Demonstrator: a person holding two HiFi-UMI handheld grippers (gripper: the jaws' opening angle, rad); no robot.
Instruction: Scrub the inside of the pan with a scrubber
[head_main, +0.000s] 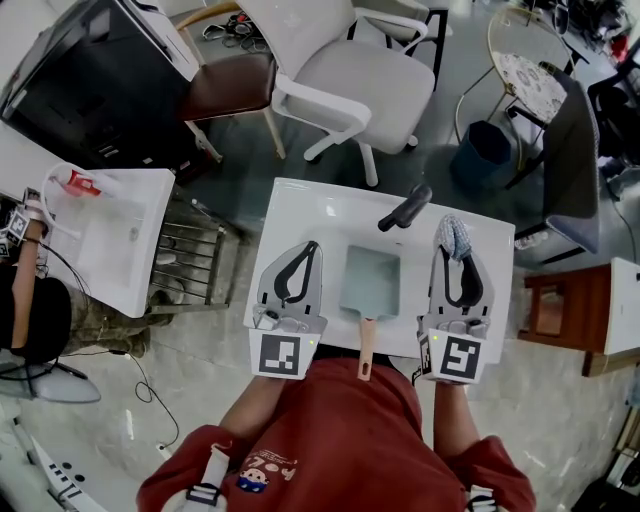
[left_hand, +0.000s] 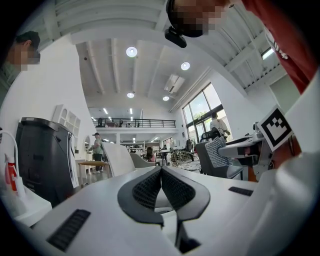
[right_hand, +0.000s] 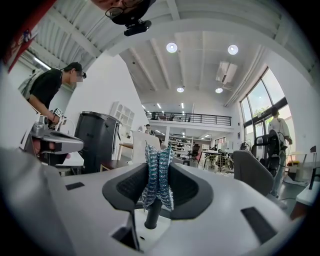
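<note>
1. Left gripper (head_main: 311, 250): it lies to the left of the pan, just beside the pan's left wall, and points away from the person. In the left gripper view its fingers (left_hand: 142, 190) meet at the tips with nothing between them, so it is closed and empty.
2. Pan (head_main: 370, 283): a pale square pan sits on the white bench (head_main: 300, 205) between the two grippers, its inside bare and facing up. Its wooden handle (head_main: 366, 345) points back toward the person, so the pan's long axis runs parallel to both grippers.
3. Black bar-shaped object (head_main: 405, 208): it lies just beyond the pan's far right corner; what it is cannot be told.
4. Right gripper (head_main: 452, 250): it lies to the right of the pan, a little farther from the wall than the left gripper is. In the right gripper view its fingers (right_hand: 185, 187) are clamped on the scrubber (right_hand: 156, 155), a blue mesh pad that sticks out past the tips.
5. Deciding relation: the scrubber is level with the pan's far rim but apart from it, so the pan's inside lies to the scrubber's left. Scrubbing probably calls for the right gripper to move leftward and tip downward. The left gripper is well placed to steady the pan's wall or handle.
</note>
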